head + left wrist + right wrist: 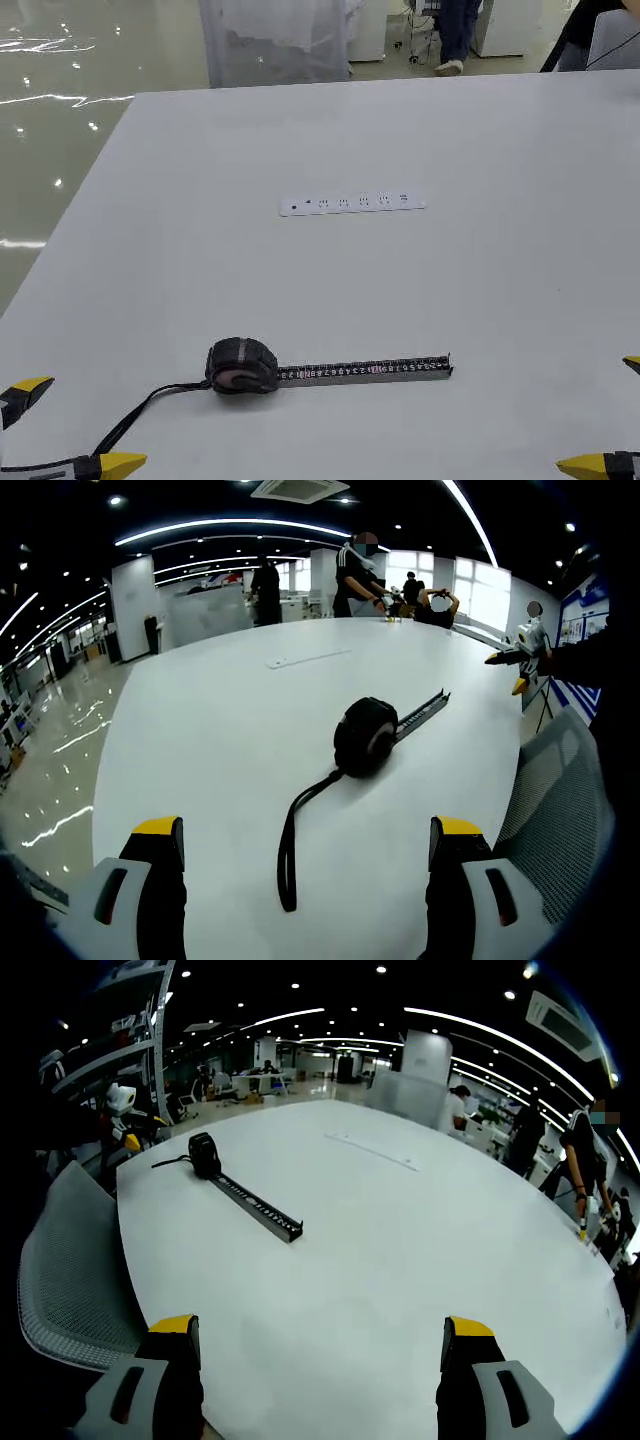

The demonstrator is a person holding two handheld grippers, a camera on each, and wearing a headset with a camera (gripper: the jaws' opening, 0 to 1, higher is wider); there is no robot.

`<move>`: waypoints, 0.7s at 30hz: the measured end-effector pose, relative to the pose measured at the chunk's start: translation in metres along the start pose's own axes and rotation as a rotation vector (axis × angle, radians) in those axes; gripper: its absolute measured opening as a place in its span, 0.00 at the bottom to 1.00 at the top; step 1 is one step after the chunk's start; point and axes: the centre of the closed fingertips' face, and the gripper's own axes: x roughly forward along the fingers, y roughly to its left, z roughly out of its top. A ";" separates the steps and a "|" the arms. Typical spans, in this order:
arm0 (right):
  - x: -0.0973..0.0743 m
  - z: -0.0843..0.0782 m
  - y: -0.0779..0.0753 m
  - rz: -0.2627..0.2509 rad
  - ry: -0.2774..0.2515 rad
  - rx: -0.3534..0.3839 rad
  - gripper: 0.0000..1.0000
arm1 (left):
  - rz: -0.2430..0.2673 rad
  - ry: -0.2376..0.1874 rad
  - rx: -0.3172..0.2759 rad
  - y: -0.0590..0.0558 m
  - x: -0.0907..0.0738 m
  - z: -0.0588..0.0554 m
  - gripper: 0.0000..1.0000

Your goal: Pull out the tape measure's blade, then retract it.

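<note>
A black tape measure [241,366] lies on the white table [360,280] near the front edge, its blade [365,370] drawn out to the right and flat on the surface. A black wrist strap [140,415] trails from the case toward the lower left. In the left gripper view the case [366,736] sits ahead, strap [292,840] between the yellow-tipped jaws. My left gripper [305,855] is open and holds nothing, at the table's front left [60,425]. My right gripper [318,1345] is open too, well away from the blade's end hook [290,1230].
A flat white power strip [352,203] lies mid-table beyond the tape. A grey mesh chair [70,1270] stands at the table edge by the right gripper. People stand and sit in the background [355,575]. A glossy floor [50,120] is to the left.
</note>
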 end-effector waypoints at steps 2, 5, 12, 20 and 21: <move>0.001 0.001 0.001 0.004 0.000 -0.002 0.99 | -0.003 0.010 -0.007 0.000 0.000 -0.003 0.99; 0.001 0.002 0.005 0.021 -0.004 -0.016 0.99 | -0.003 0.014 -0.007 0.000 0.000 -0.006 0.99; 0.001 -0.004 0.014 0.062 0.011 0.002 0.99 | -0.034 0.010 -0.016 -0.008 0.002 -0.009 0.99; 0.005 -0.004 0.010 0.065 0.036 -0.026 0.99 | -0.034 0.006 -0.010 -0.004 0.000 -0.004 0.99; 0.005 -0.003 0.010 0.065 0.036 -0.024 0.99 | -0.032 0.004 -0.010 -0.003 0.000 -0.002 0.99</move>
